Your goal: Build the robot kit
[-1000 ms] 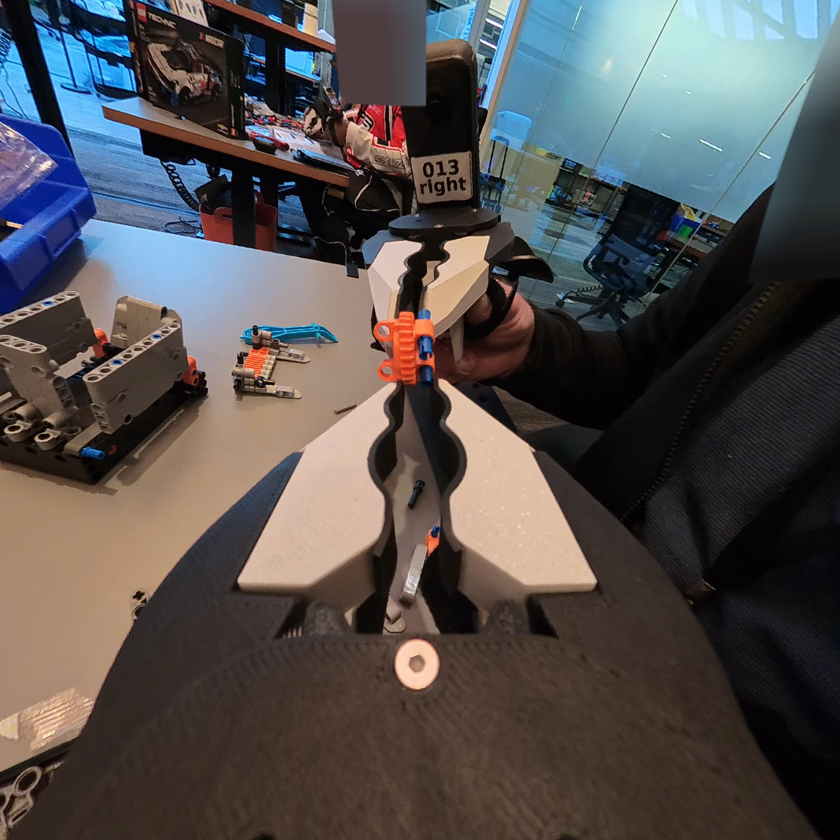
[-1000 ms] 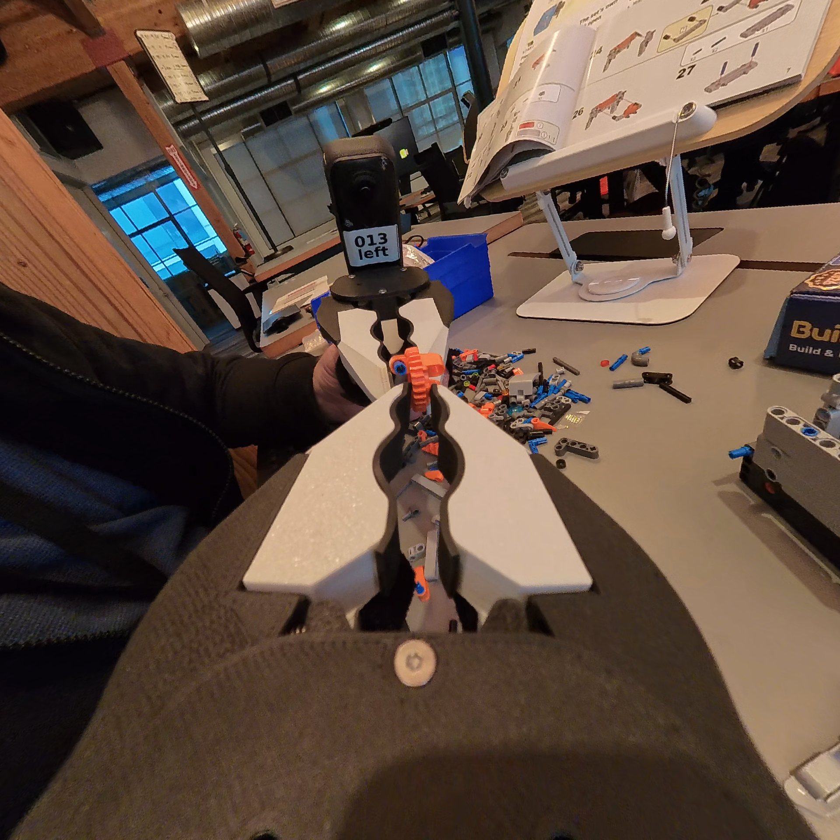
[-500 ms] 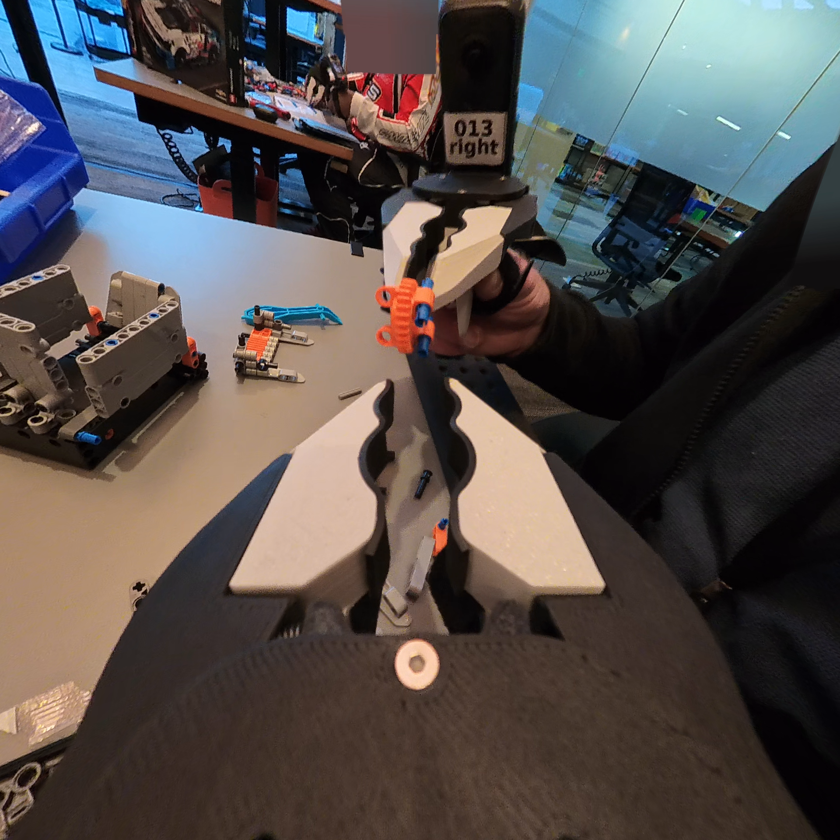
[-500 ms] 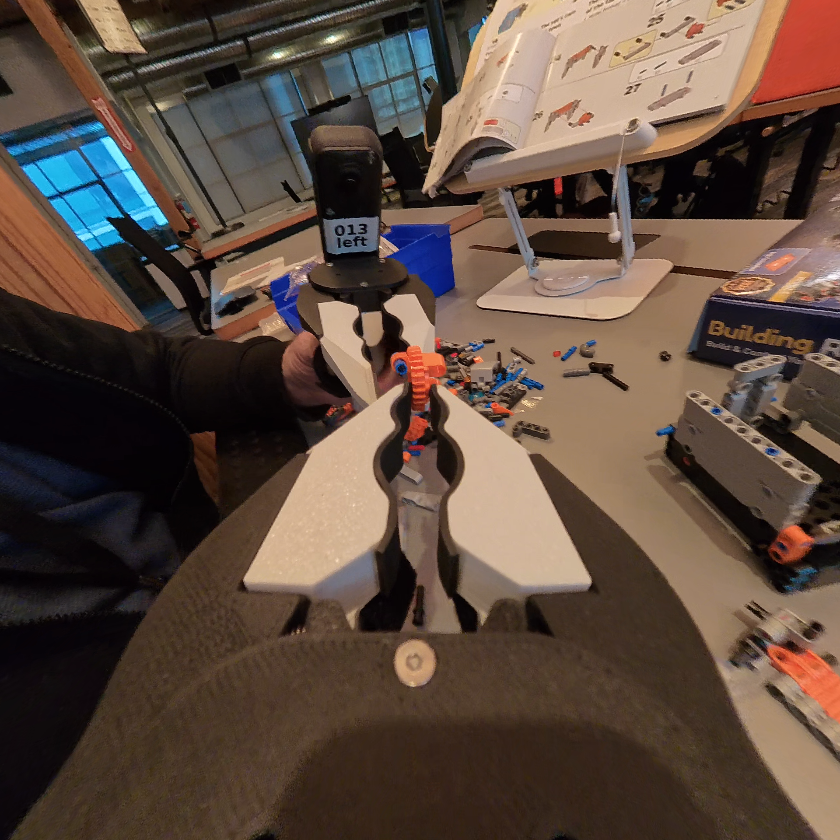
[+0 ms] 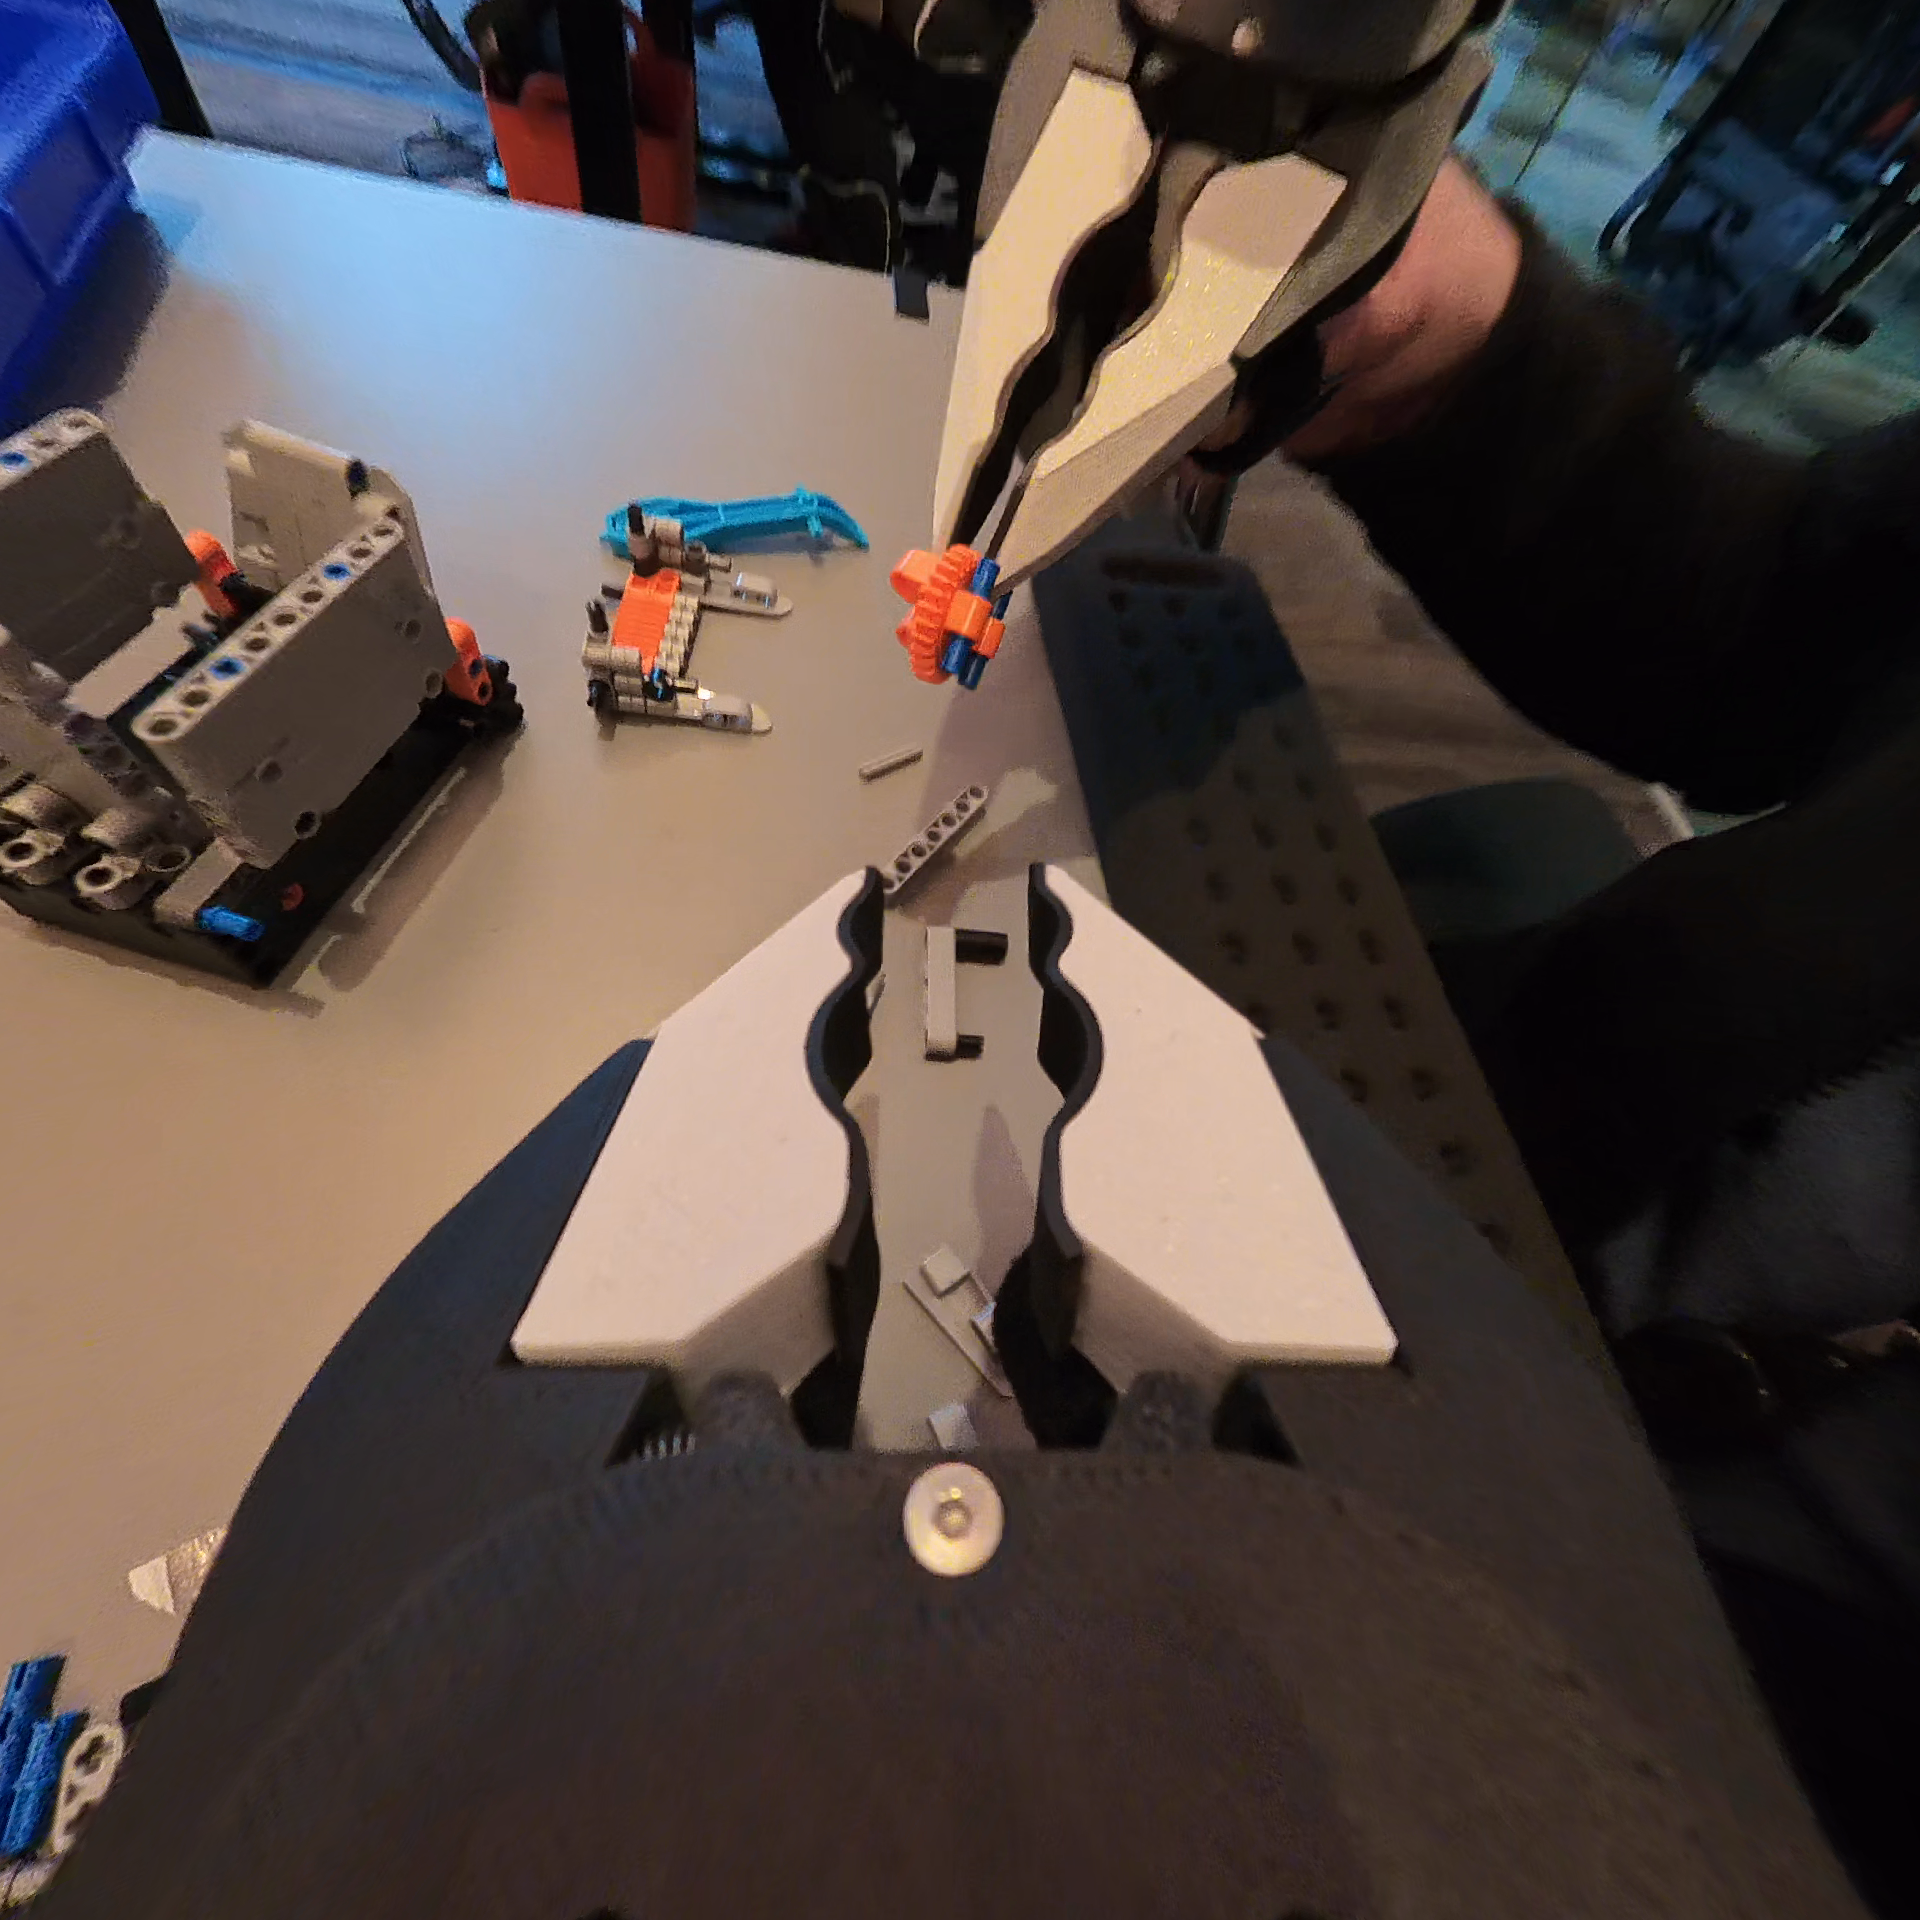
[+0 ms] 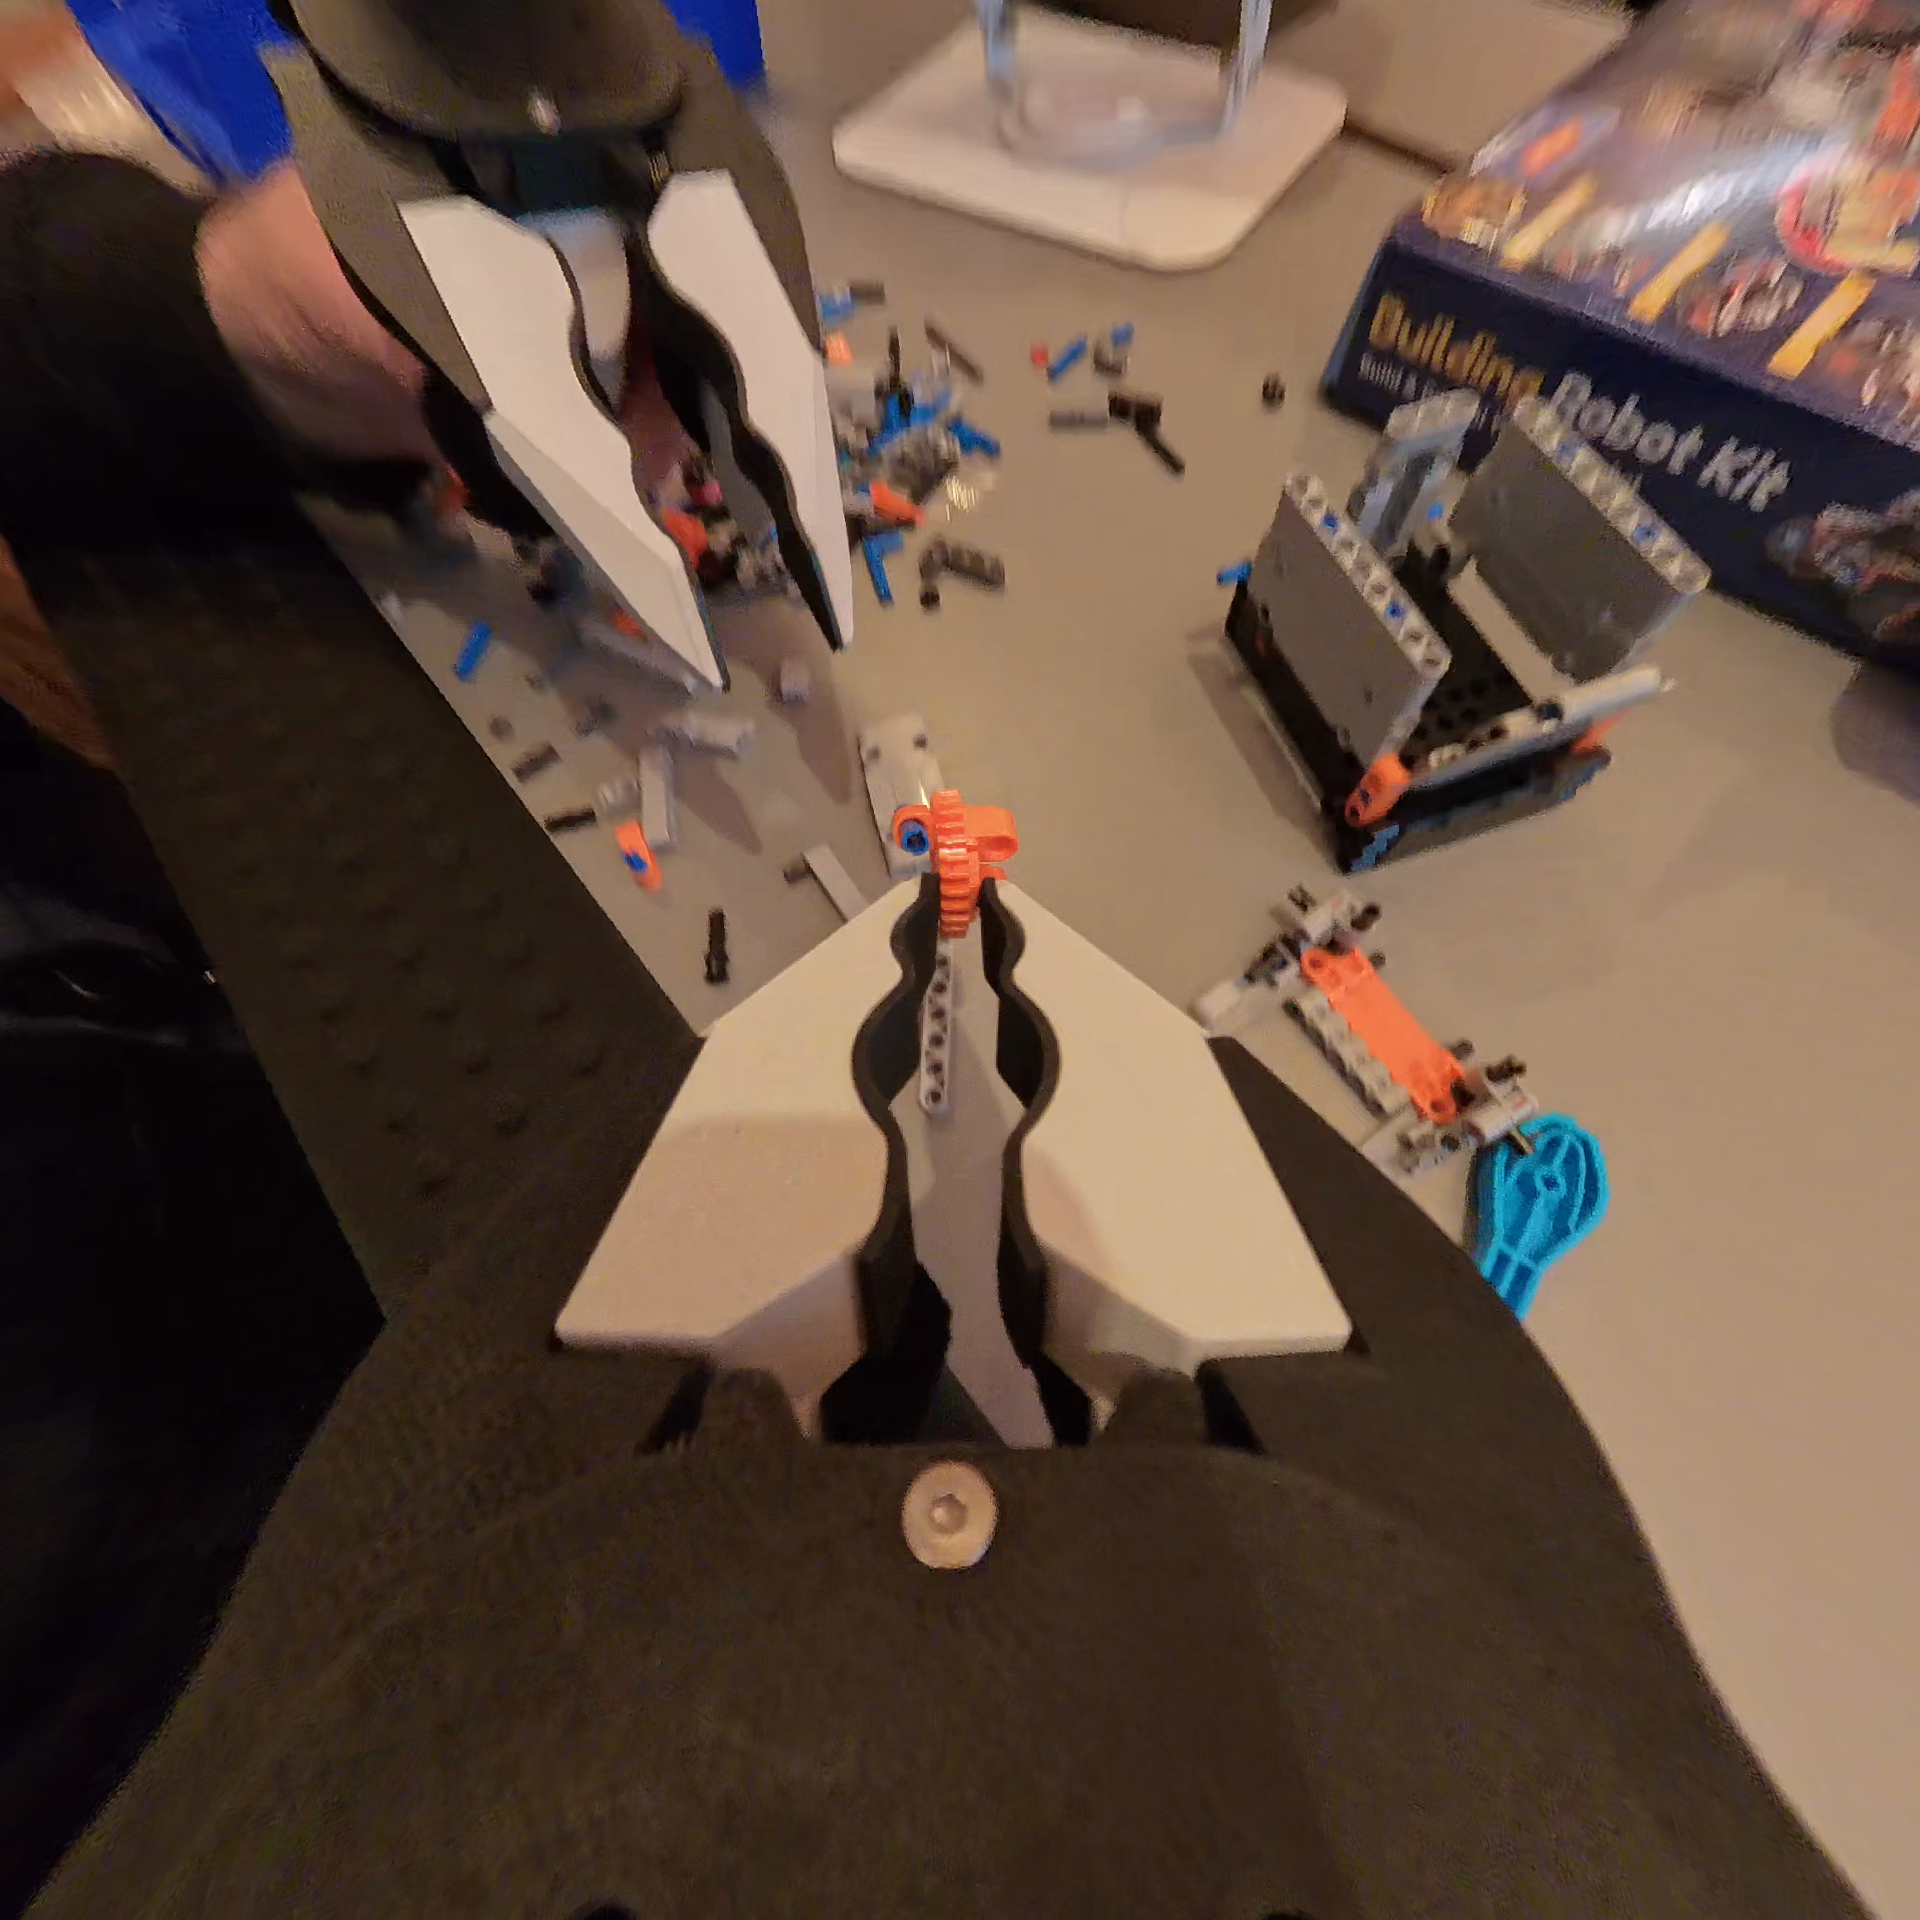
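Note:
My right gripper (image 6: 951, 883) is shut on a small orange gear part with blue pins (image 6: 956, 840) and holds it above the grey table. The part also shows in the left wrist view (image 5: 945, 613), at the right gripper's tips (image 5: 987, 582). My left gripper (image 5: 956, 894) is open and empty, low over the table. A short grey beam with black pins (image 5: 951, 987) lies on the table between its fingers. A thin grey holed beam (image 5: 935, 831) lies just beyond its tips. In the right wrist view the left gripper (image 6: 774, 655) hangs over scattered parts.
A grey and black frame assembly (image 5: 239, 707) (image 6: 1455, 665) stands on the table. Near it lie a small orange-and-grey subassembly (image 5: 665, 644) and a turquoise piece (image 5: 738, 520). A pile of loose parts (image 6: 894, 468), a kit box (image 6: 1662, 312) and a white stand base (image 6: 1091, 166) sit farther off. My hands' fingertips stand some 8 cm from each other. From the right gripper's tips to the small orange-and-grey subassembly (image 5: 665, 644) is close to 12 cm. Look for it in the right wrist view (image 6: 1345, 1033) too.
Both grippers have tilted down toward the table and drawn apart. The left jaws have opened wider. The right gripper has kept hold of the orange gear part.

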`<state>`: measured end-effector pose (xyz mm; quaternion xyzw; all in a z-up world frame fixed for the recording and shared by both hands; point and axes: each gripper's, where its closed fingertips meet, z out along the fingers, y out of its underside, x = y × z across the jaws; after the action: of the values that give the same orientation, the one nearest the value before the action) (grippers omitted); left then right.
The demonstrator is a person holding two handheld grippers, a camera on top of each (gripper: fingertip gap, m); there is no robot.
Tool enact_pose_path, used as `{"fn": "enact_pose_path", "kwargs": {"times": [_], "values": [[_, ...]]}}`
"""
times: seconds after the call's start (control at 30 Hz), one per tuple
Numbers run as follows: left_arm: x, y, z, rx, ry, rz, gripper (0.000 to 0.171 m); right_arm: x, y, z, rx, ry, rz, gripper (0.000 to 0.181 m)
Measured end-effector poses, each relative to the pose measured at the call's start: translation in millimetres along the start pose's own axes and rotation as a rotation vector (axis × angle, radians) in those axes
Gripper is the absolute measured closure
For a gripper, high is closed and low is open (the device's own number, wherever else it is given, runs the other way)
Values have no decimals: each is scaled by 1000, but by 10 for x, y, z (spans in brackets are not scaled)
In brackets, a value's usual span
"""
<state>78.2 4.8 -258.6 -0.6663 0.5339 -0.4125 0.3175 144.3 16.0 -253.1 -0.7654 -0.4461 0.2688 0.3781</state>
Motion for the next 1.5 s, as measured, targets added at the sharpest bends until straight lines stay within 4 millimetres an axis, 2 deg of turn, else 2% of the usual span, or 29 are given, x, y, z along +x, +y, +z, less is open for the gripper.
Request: {"fn": "enact_pose_path", "kwargs": {"times": [0.1, 0.27, 0.4, 0.57, 0.87, 1.23, 1.5], "values": [[-18, 96, 173, -84, -6, 24, 146, 34, 197, 49, -123, 23, -10, 176], [-74, 263, 451, -216, -18, 66, 146, 35, 390, 133, -249, 19, -23, 176], [-111, 367, 624, -286, -27, 106, 146, 21, 467, 215, -315, 26, -62, 176], [-153, 418, 748, -330, -33, 134, 147, 25, 525, 287, -373, 41, -97, 176], [-172, 457, 805, -333, -26, 139, 162, 21, 526, 308, -423, 37, -132, 176], [-176, 459, 808, -326, -36, 165, 164, 42, 537, 331, -545, 88, -256, 176], [-168, 462, 806, -325, -38, 168, 164, 53, 545, 342, -524, 133, -304, 176]]}}
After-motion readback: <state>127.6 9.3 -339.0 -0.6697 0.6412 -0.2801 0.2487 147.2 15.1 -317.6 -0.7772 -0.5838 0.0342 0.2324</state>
